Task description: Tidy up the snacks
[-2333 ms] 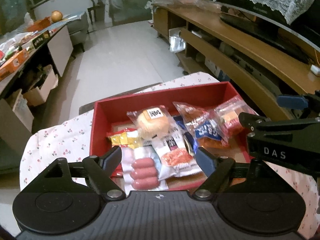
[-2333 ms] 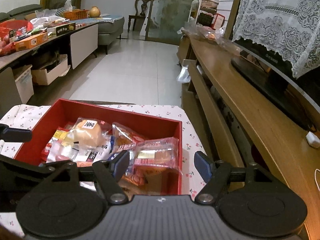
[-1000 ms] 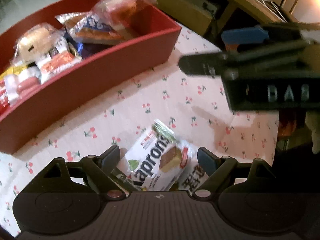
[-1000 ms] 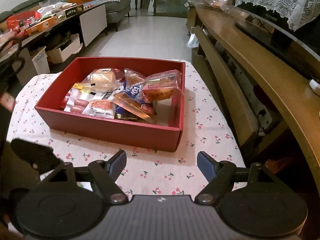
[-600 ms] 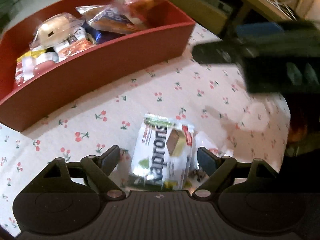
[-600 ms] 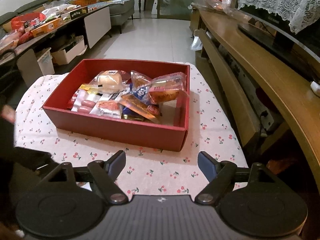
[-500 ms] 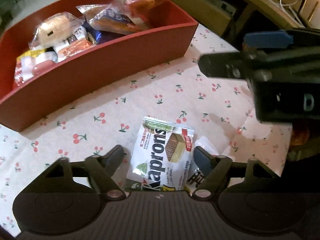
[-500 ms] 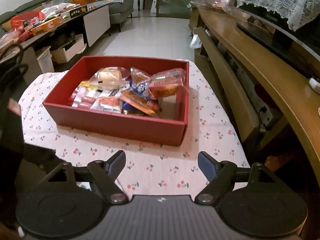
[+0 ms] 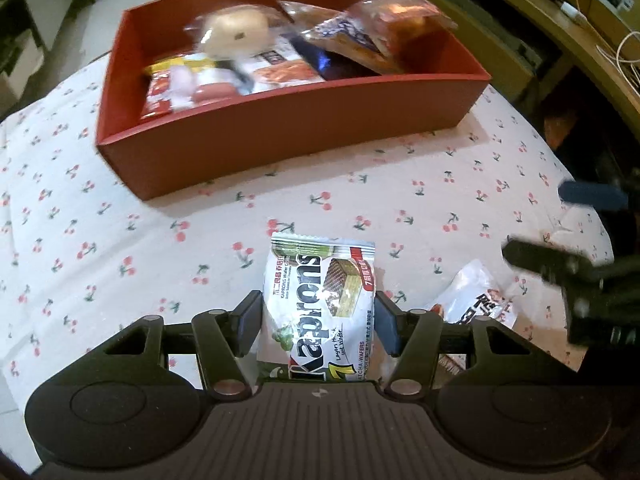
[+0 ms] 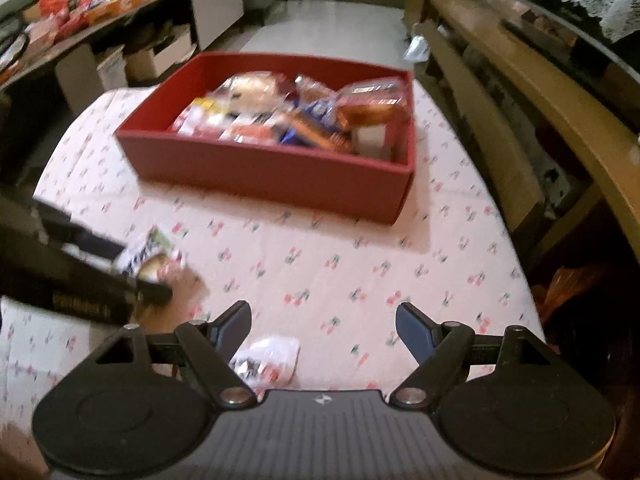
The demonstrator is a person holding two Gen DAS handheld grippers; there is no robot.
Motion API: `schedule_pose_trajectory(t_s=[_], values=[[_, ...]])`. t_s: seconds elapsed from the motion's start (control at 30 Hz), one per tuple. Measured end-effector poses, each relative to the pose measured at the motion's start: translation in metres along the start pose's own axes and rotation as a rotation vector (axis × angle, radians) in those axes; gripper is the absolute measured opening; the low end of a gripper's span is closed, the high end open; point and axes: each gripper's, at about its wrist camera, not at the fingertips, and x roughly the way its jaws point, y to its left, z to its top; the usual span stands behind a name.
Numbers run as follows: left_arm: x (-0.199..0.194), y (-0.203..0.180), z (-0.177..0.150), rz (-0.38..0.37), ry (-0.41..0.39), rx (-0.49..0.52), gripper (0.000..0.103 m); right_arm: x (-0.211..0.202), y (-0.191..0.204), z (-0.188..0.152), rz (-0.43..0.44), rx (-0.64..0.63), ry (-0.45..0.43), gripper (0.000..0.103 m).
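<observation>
My left gripper [image 9: 318,322] is shut on a white and green Kaprons wafer pack [image 9: 320,300], both fingers pressed against its sides just above the cherry-print tablecloth [image 9: 120,240]. The pack also shows in the right wrist view [image 10: 154,256], beside the left gripper's dark body. A red box [image 9: 288,120] full of wrapped snacks stands beyond it. A second white snack pack [image 9: 476,296] lies to the right of the held pack. My right gripper [image 10: 323,330] is open and empty, with that white pack [image 10: 266,362] on the cloth by its left finger.
A long wooden TV bench [image 10: 540,92] runs along the right side. A cluttered counter with boxes [image 10: 100,20] stands at the left. The table edge drops off at the right [image 9: 592,216]. The red box [image 10: 272,172] sits at the table's far middle.
My left gripper has closed its fingers onto the Kaprons pack. My right gripper has drawn back and down toward the near table edge, and the second white pack has come into its view.
</observation>
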Motion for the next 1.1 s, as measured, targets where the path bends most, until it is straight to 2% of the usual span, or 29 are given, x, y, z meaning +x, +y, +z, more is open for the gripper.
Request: schedule_pose_trajectory(t_s=[0.07,0.27,0.4,0.53,0.63,0.77,0.83,0.97,1.03,1.1], values=[[-0.002,0.001,-0.002,-0.005,0.001,0.002,0.065,0.000,0.005,-0.008,0.003,-0.026,0.034,0.095],[-0.005,0.002,-0.005,-0.023,-0.004,0.009,0.065,0.003,0.021,-0.033,-0.102,-0.143,0.109,0.095],[-0.007,0.001,-0.005,-0.035,-0.011,0.013,0.066,0.017,0.036,-0.039,-0.113,-0.236,0.184,0.095],[-0.009,0.001,-0.004,-0.037,-0.019,0.008,0.065,0.028,0.064,-0.029,-0.125,-0.325,0.157,0.096],[-0.012,0.008,-0.003,-0.037,-0.029,-0.013,0.064,0.031,0.073,-0.018,-0.090,-0.338,0.134,0.096],[-0.012,0.017,-0.005,-0.044,-0.018,-0.033,0.064,0.026,0.064,-0.010,-0.060,-0.366,0.125,0.096],[-0.010,0.018,-0.008,-0.058,-0.003,-0.045,0.065,0.021,0.061,-0.009,-0.015,-0.452,0.118,0.096],[-0.003,0.019,-0.008,-0.064,0.024,-0.074,0.070,0.026,0.069,-0.002,0.022,-0.658,0.125,0.096],[-0.002,0.019,-0.007,-0.064,0.024,-0.080,0.074,0.032,0.074,0.003,0.078,-0.740,0.141,0.096],[-0.002,0.019,-0.007,-0.063,0.025,-0.085,0.076,0.036,0.080,0.003,0.099,-0.830,0.159,0.096]])
